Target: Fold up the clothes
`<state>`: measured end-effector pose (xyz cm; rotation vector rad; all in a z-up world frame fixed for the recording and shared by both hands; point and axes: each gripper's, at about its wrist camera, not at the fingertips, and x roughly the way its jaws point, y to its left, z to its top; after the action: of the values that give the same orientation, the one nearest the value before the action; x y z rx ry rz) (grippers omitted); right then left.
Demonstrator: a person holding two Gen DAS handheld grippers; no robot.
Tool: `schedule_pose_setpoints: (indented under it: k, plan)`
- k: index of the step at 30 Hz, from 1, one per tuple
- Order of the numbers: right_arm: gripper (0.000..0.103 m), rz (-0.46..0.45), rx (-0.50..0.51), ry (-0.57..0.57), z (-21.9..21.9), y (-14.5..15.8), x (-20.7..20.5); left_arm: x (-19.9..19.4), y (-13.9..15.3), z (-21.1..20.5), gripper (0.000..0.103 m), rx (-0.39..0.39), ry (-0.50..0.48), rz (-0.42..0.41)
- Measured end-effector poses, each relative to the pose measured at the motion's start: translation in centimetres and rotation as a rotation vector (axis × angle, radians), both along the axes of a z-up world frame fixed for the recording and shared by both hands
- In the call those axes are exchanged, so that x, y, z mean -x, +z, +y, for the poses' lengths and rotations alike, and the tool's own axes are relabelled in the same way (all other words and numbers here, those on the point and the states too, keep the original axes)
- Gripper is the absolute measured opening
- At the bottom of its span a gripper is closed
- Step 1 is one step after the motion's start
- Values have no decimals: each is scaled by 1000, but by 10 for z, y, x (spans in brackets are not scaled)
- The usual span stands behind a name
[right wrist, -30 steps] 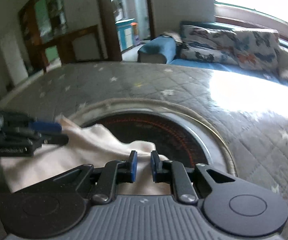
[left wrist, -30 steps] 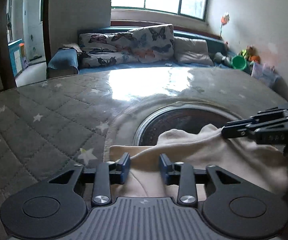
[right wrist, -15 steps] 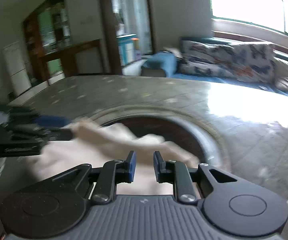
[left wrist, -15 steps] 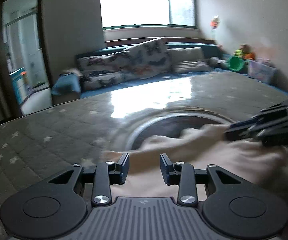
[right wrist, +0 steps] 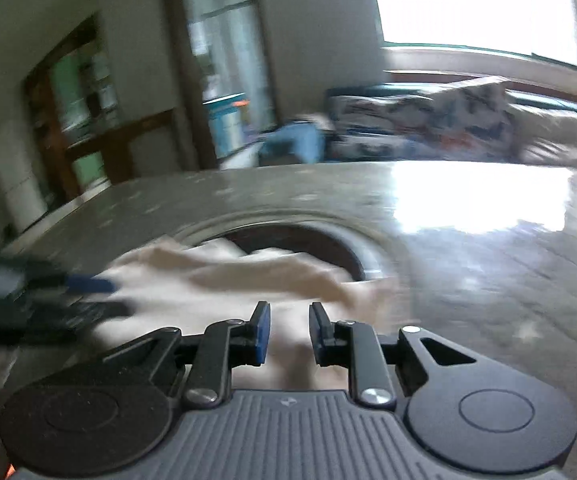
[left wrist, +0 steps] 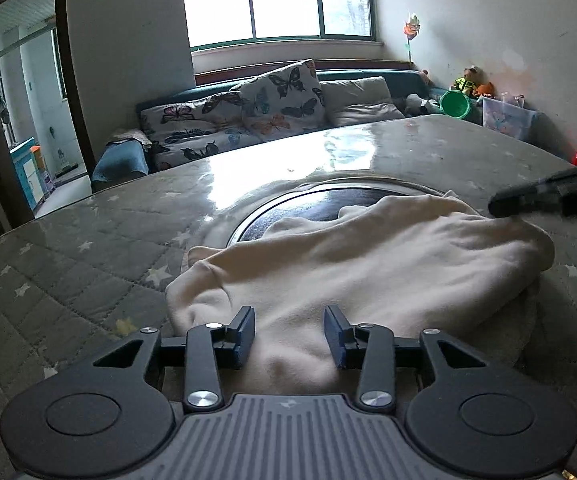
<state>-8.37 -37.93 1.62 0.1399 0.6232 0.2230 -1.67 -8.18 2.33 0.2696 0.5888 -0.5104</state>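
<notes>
Since the earlier frames both grippers have drawn back from the cream garment, lying mid-frame on the star-quilted table. The left gripper is opening, pads apart above cloth; the right gripper stands narrowly parted, gripping nothing.

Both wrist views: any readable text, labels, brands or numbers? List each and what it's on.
No readable text in either view.
Small embossed mark on the grey ribbed body behind each tool: a logo shape, not letters.
Printing on the clear plastic storage box by the wall: too small to read.
Right wrist view: motion-blurred throughout.
</notes>
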Motion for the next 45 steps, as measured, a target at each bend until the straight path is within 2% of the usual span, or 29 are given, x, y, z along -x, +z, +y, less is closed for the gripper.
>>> schedule_pose_setpoints:
  k: [4,7,11,16,19,26,30,34,36,41,45]
  plan:
    - [21,72,-82,-69,-26,-9,-12,1,-1,1,42,5,6,0]
    - [21,83,-143,-75,-35,-11,-8,1,-1,3,43,9,8,3]
    - [21,81,-117,-59,-31,-14,6,3,5,-2,43,8,6,-7]
    - [21,20,-21,-28,-14,-6,22,13,26,-28,43,76,-108,-19]
    - [21,5,13,-12,-8,-5,24,17,29,-54,43,85,-196,-13]
    - [21,60,-112,-18,-22,-9,24,24,16,-104,43,77,-379,-7]
    - [20,99,-194,-19,-28,-15,21,23,7,-117,42,92,-437,-5]
    - [20,112,-202,-20,-32,-18,20,21,1,-123,41,89,-475,-10]
    - [20,116,-214,-11,-35,-18,21,18,-3,-126,31,90,-484,7]
    - [20,69,-117,3,-36,-11,26,12,-6,-125,18,109,-495,29]
    - [20,66,-13,27,-30,-13,28,10,-5,-116,17,120,-472,35]
